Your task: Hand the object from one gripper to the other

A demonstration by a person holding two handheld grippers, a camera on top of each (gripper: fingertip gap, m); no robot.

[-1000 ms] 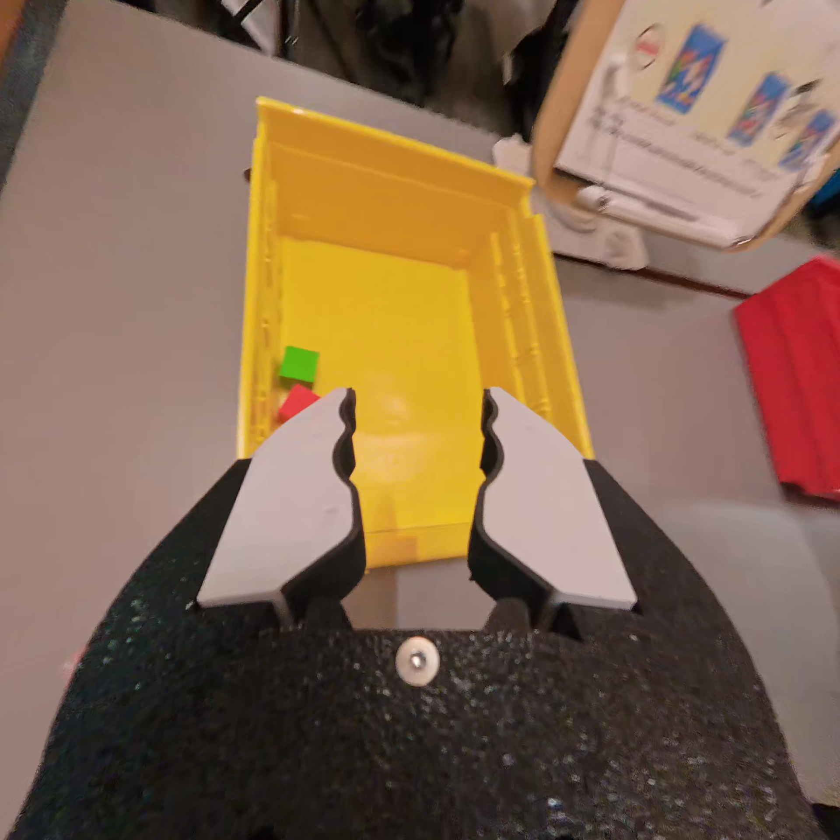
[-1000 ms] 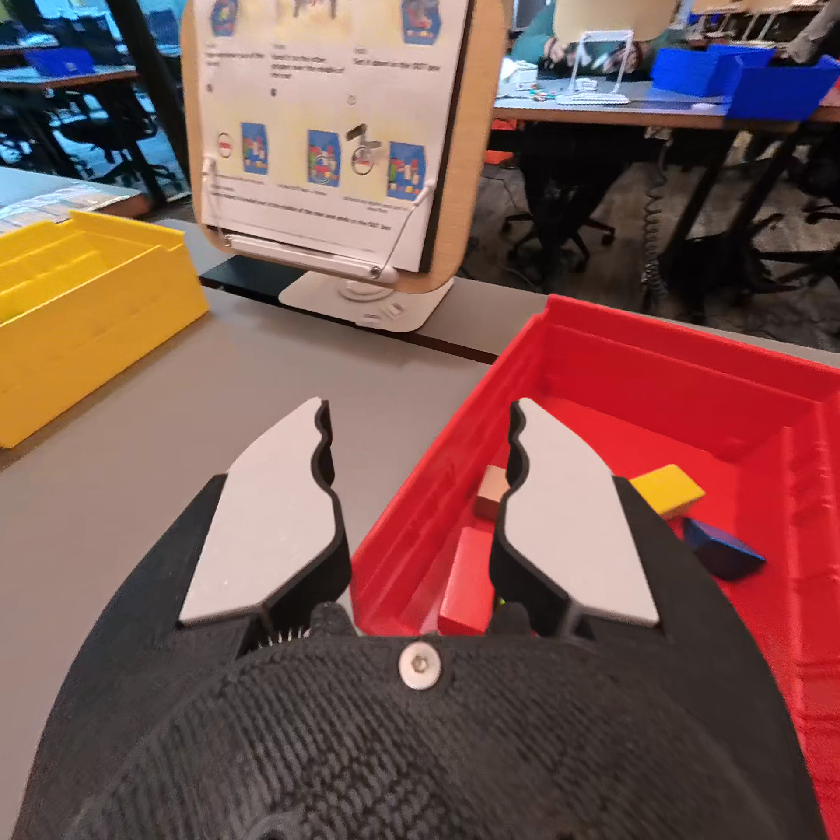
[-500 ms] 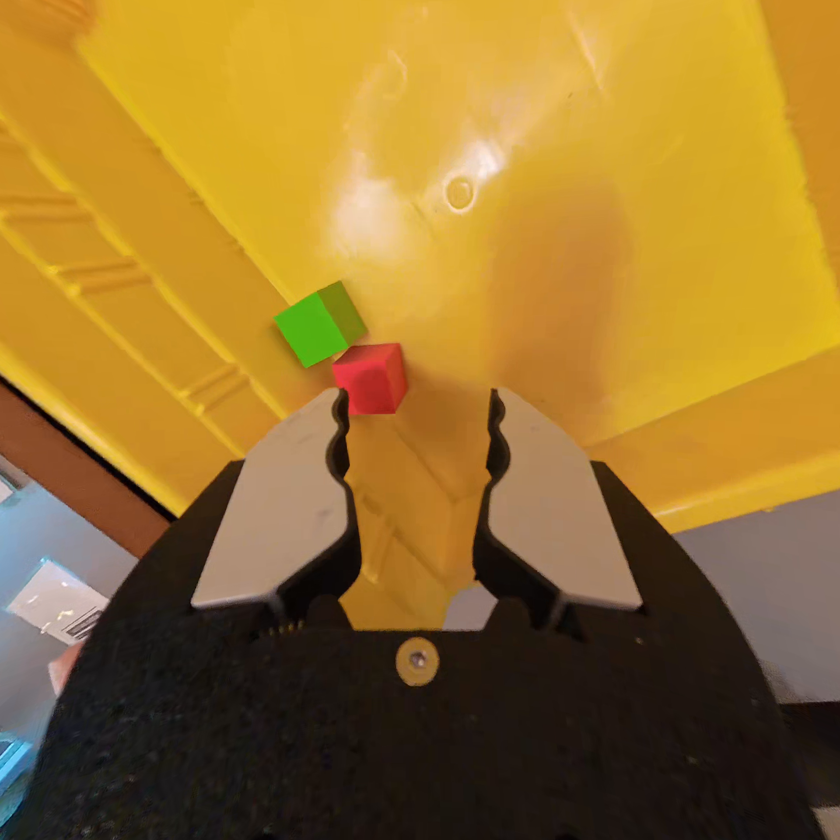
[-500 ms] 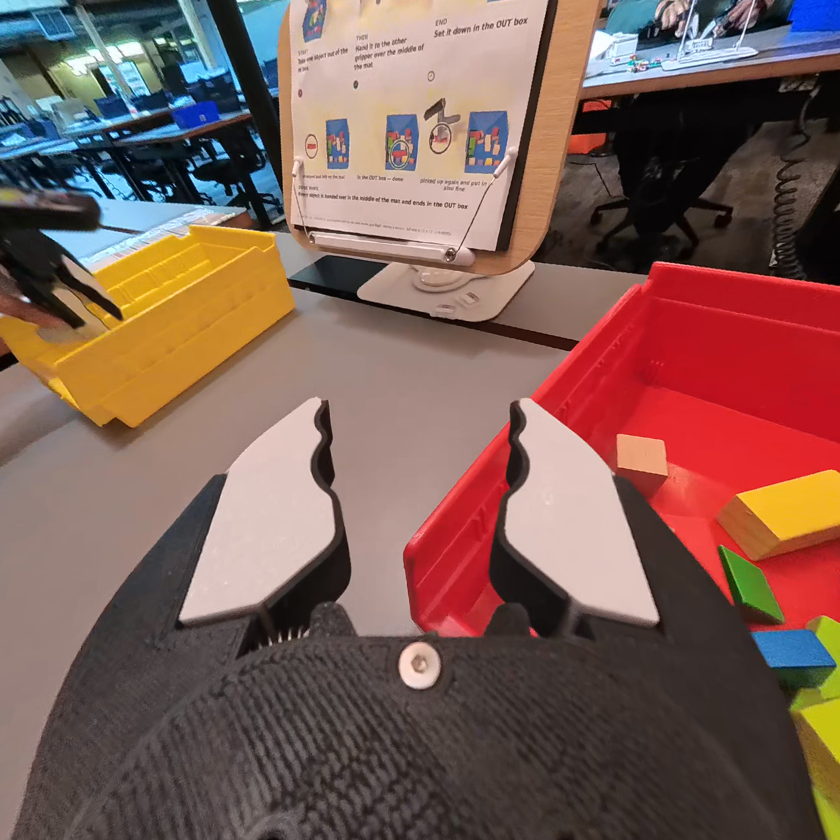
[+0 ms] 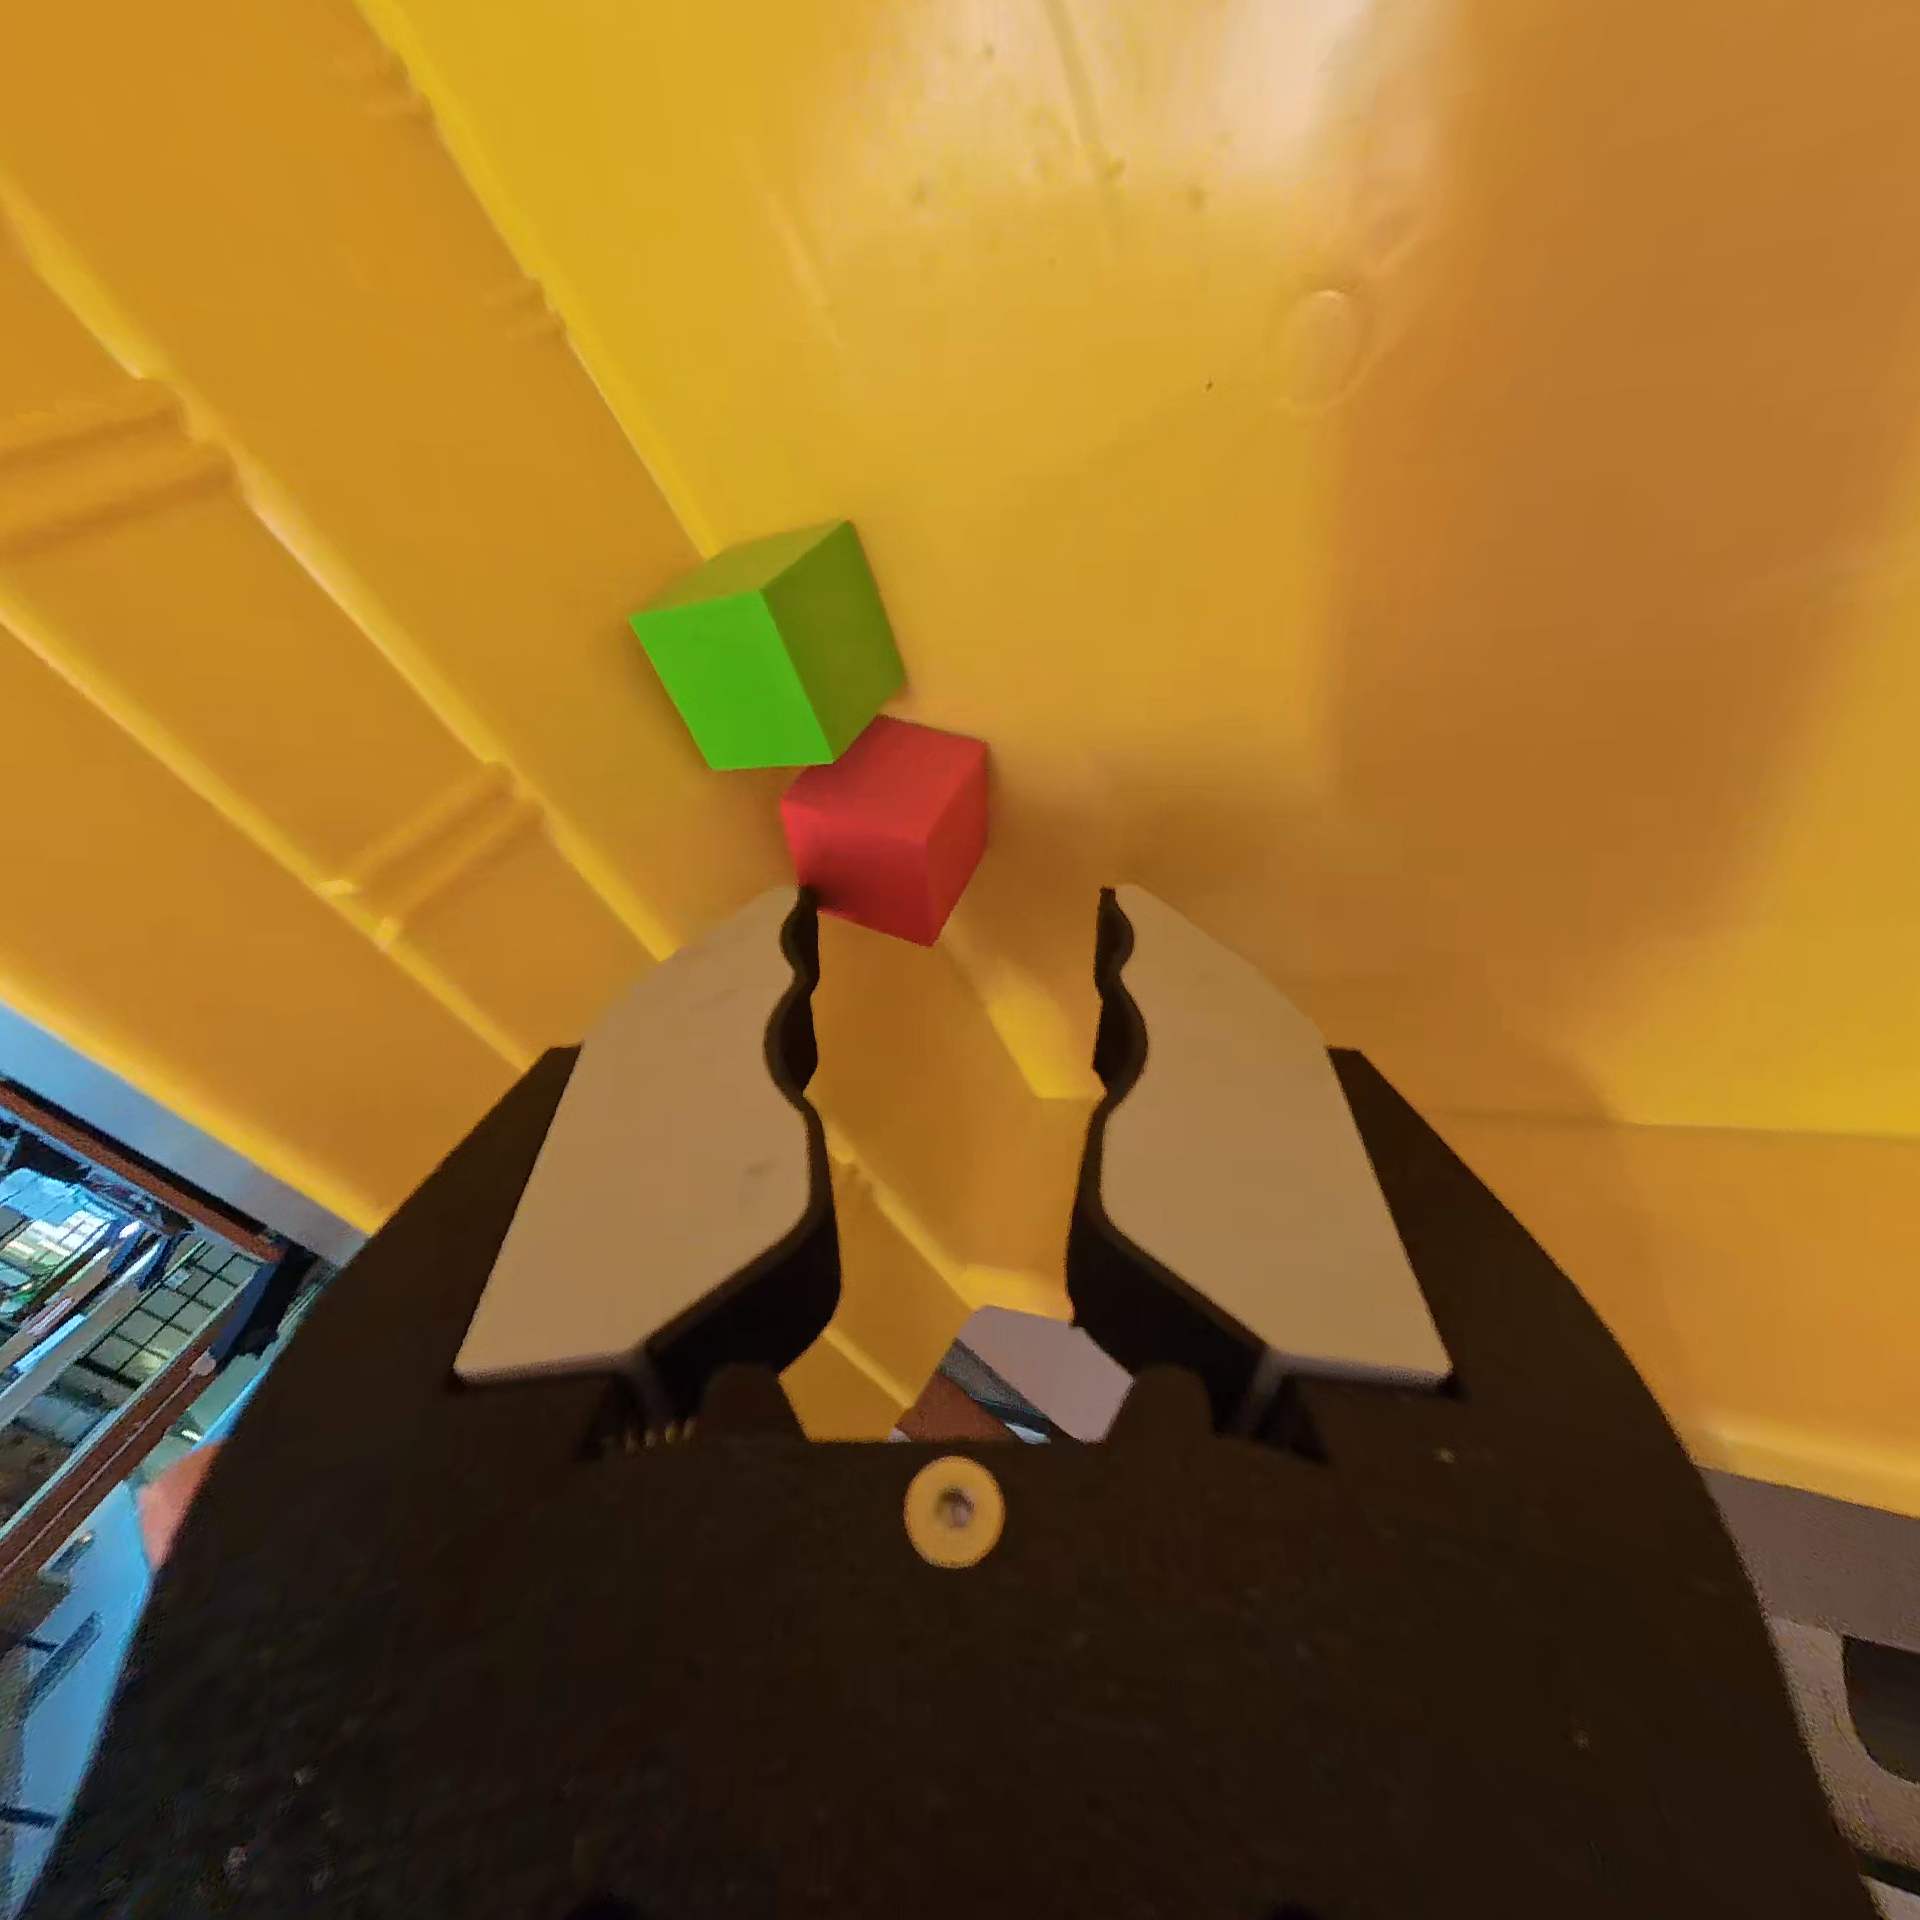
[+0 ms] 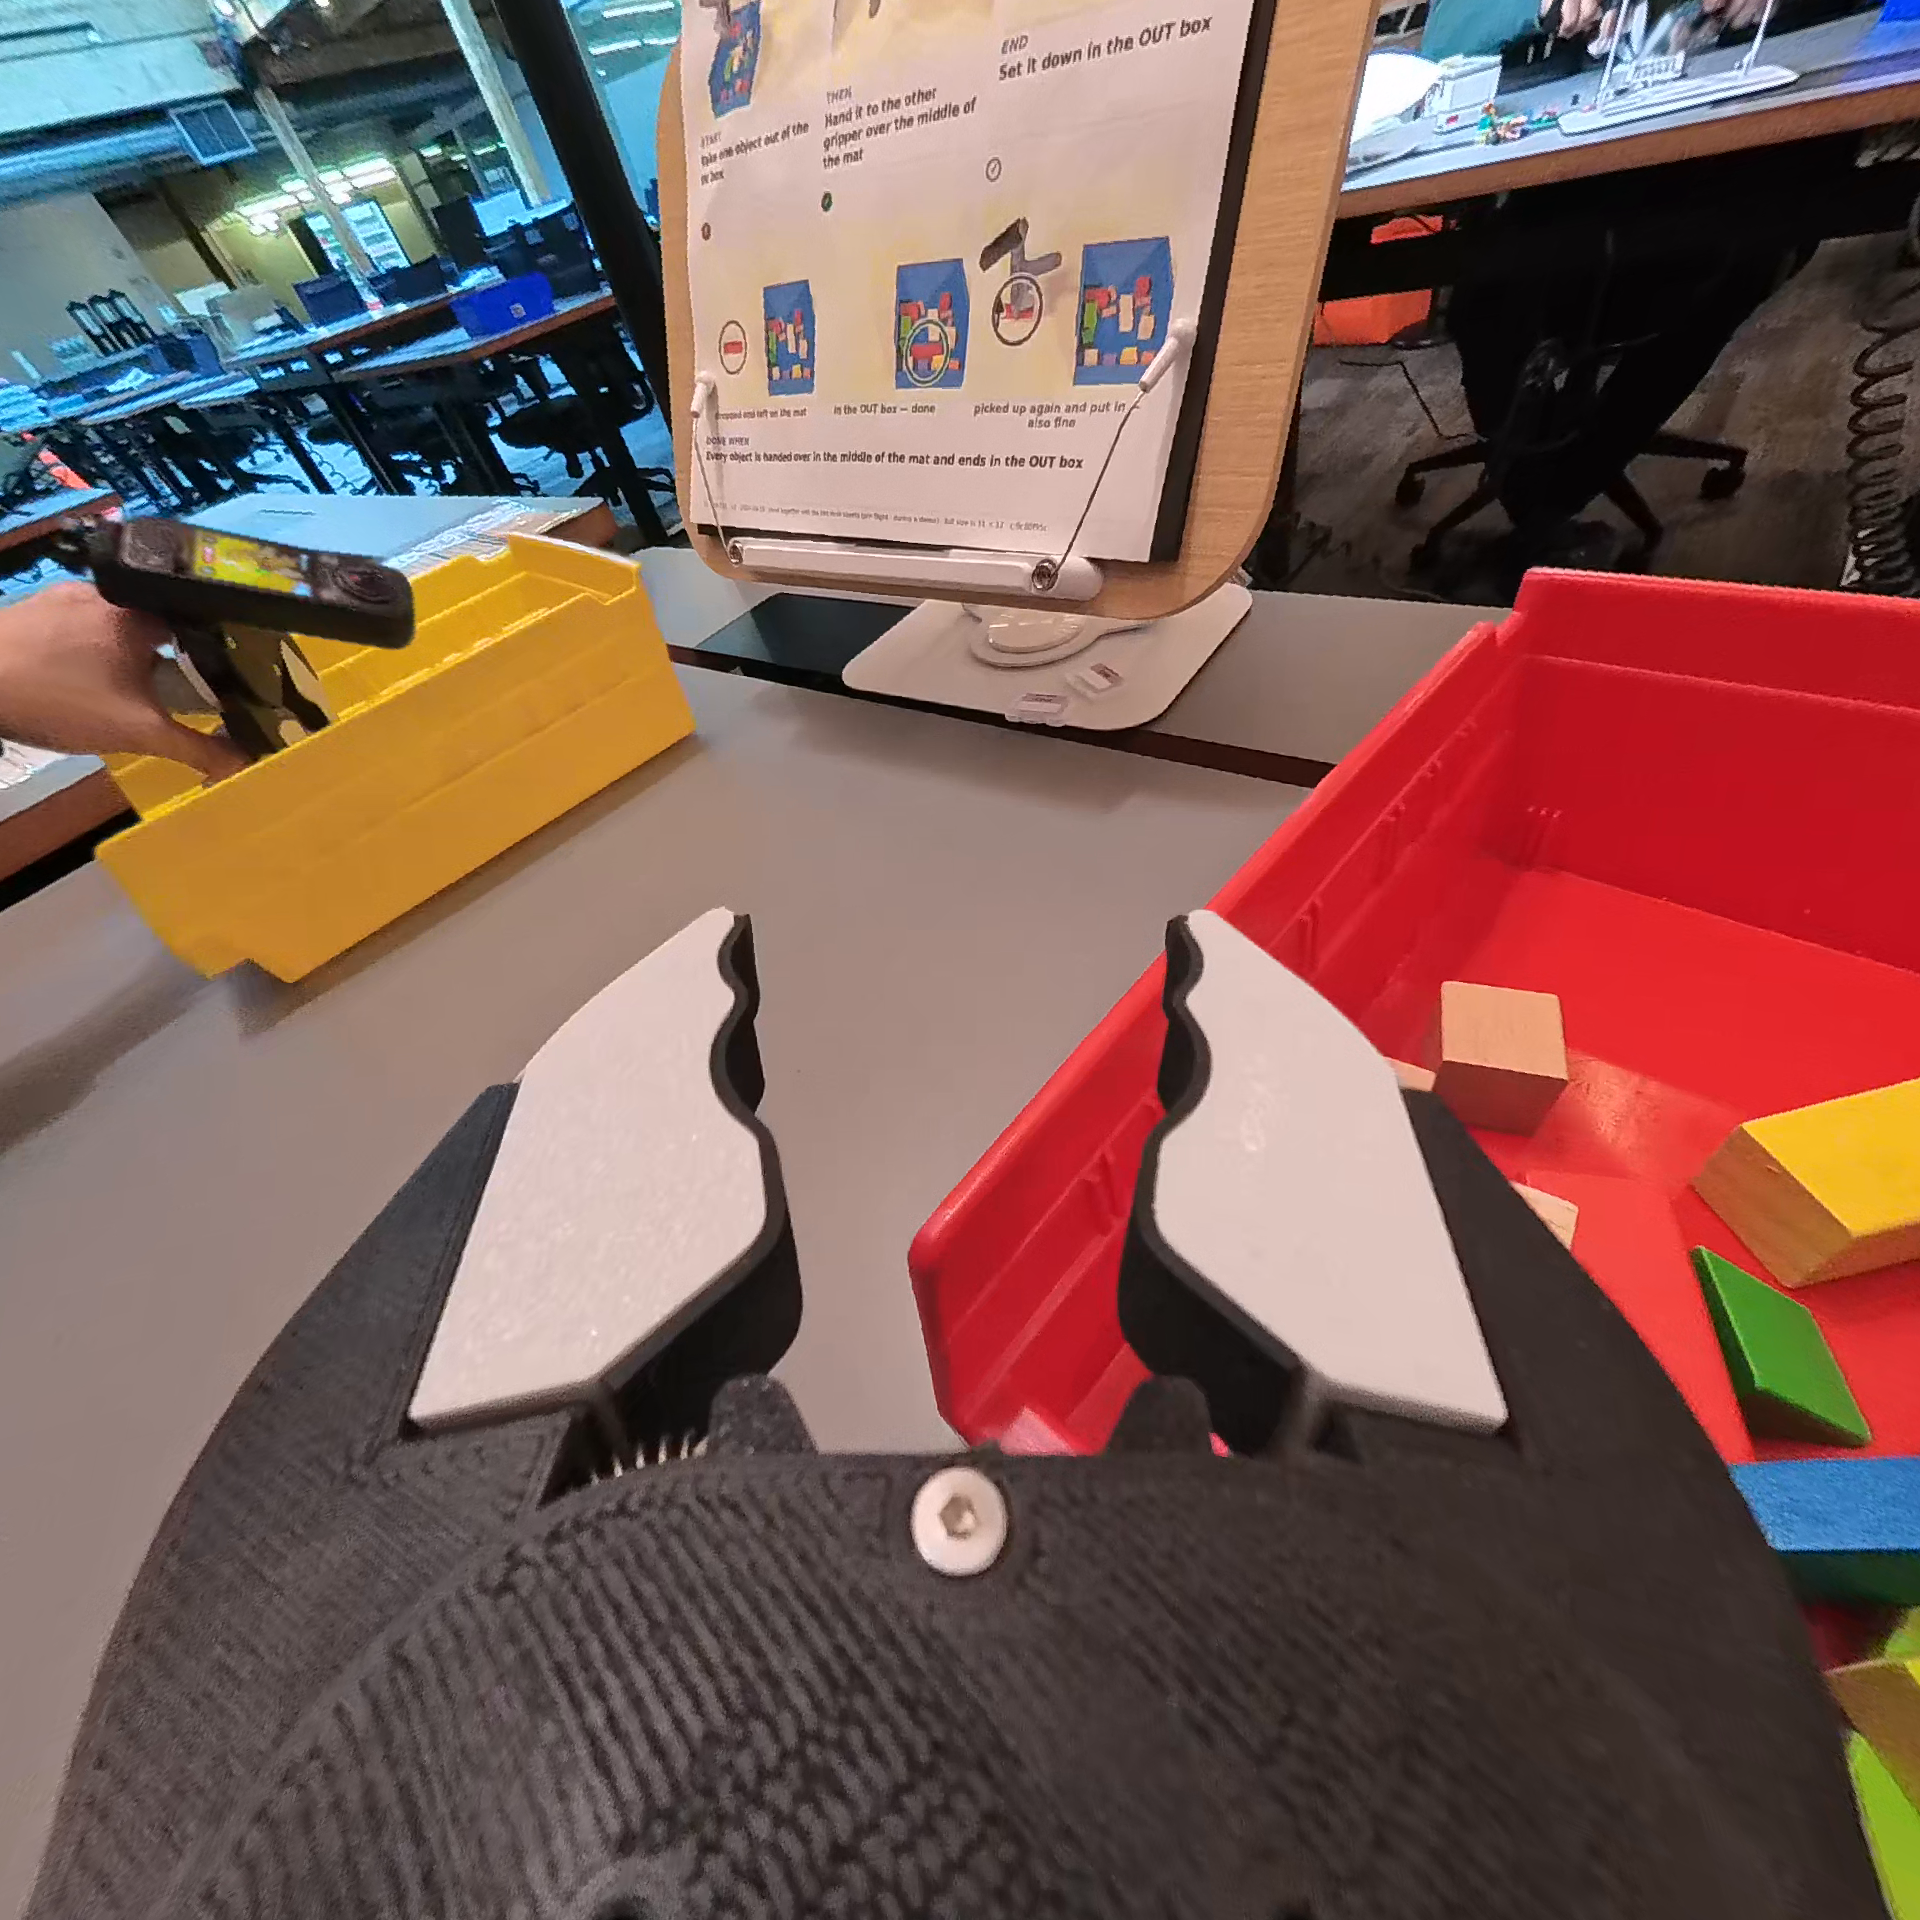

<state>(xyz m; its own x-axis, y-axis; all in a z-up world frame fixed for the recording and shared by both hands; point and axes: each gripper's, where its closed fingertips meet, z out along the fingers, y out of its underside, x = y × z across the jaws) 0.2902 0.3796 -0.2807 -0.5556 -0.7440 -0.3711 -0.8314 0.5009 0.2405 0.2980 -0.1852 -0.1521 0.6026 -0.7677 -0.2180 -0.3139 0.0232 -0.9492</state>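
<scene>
Left gripper [image 5: 956, 904] is down inside the glossy yellow plastic bin [image 5: 1351, 520], its pale fingers parted and gripping nothing; the small matte red cube [image 5: 883, 826] sits just past the tips, near the left one, corner-to-corner with a green cube [image 5: 764, 649] by the ribbed wall. Only the right wrist view shows the grey tabletop [image 6: 935, 883], the right gripper [image 6: 956, 935] spread wide over it, bare, and the red plastic bin [image 6: 1662, 831] of painted wooden blocks.
</scene>
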